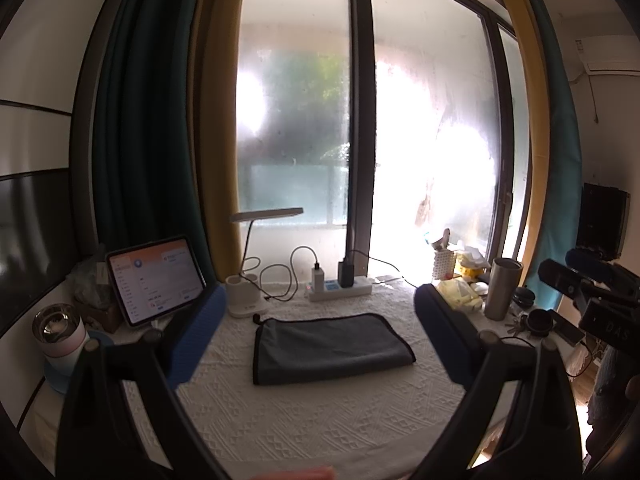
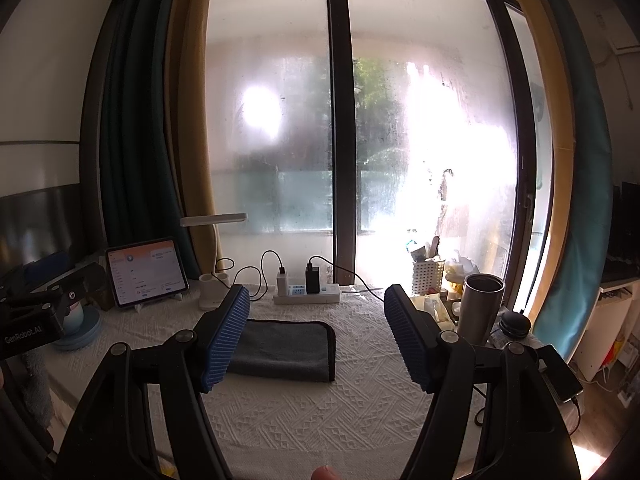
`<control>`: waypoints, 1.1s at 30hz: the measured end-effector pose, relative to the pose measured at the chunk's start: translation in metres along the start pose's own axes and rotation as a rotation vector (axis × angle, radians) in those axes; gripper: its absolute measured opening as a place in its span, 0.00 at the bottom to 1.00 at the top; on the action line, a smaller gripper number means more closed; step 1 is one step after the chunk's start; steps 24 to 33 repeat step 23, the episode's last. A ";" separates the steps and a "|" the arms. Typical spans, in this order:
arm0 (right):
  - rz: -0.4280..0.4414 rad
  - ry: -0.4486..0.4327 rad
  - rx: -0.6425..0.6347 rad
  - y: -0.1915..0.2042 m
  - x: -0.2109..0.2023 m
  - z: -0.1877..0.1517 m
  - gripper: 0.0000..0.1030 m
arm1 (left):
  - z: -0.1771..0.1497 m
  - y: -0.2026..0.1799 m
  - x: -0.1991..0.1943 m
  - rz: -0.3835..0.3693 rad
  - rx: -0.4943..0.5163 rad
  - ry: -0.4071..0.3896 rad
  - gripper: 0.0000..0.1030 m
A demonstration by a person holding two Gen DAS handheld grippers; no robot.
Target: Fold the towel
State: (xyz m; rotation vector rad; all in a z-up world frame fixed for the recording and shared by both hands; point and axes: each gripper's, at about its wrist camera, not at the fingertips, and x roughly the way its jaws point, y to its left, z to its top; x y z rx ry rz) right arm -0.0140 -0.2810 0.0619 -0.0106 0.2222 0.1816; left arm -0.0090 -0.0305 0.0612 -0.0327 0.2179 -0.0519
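A dark grey towel (image 1: pixel 328 346) with black trim lies folded flat on the white textured tablecloth (image 1: pixel 320 420). It also shows in the right wrist view (image 2: pixel 284 350). My left gripper (image 1: pixel 318 332) is open and empty, held above and in front of the towel, its blue pads wide apart. My right gripper (image 2: pixel 318 336) is open and empty too, held above the towel's near right part. The right gripper's body shows at the right edge of the left wrist view (image 1: pixel 592 292), and the left gripper's body at the left edge of the right wrist view (image 2: pixel 44 304).
Behind the towel stand a white desk lamp (image 1: pixel 256 280), a power strip with chargers (image 1: pixel 340 288) and a lit tablet (image 1: pixel 154 280). A steel tumbler (image 2: pixel 478 308), a white holder (image 2: pixel 428 276) and clutter sit at the right; a cup (image 1: pixel 60 332) at the left. A big window is behind.
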 end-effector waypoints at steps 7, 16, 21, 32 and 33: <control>-0.001 0.000 -0.001 0.000 0.000 0.000 0.71 | 0.000 -0.002 -0.001 -0.005 -0.002 -0.007 0.93; 0.000 0.001 0.000 0.001 0.000 0.001 0.71 | -0.001 -0.003 -0.003 -0.010 -0.005 -0.004 0.93; 0.012 0.003 -0.009 0.001 0.000 -0.001 0.71 | -0.003 0.000 0.006 0.014 0.030 0.006 0.93; 0.014 0.008 -0.025 -0.002 0.004 -0.004 0.71 | -0.008 0.008 0.025 0.045 0.072 0.039 0.93; 0.014 0.008 -0.025 -0.002 0.004 -0.004 0.71 | -0.008 0.008 0.025 0.045 0.072 0.039 0.93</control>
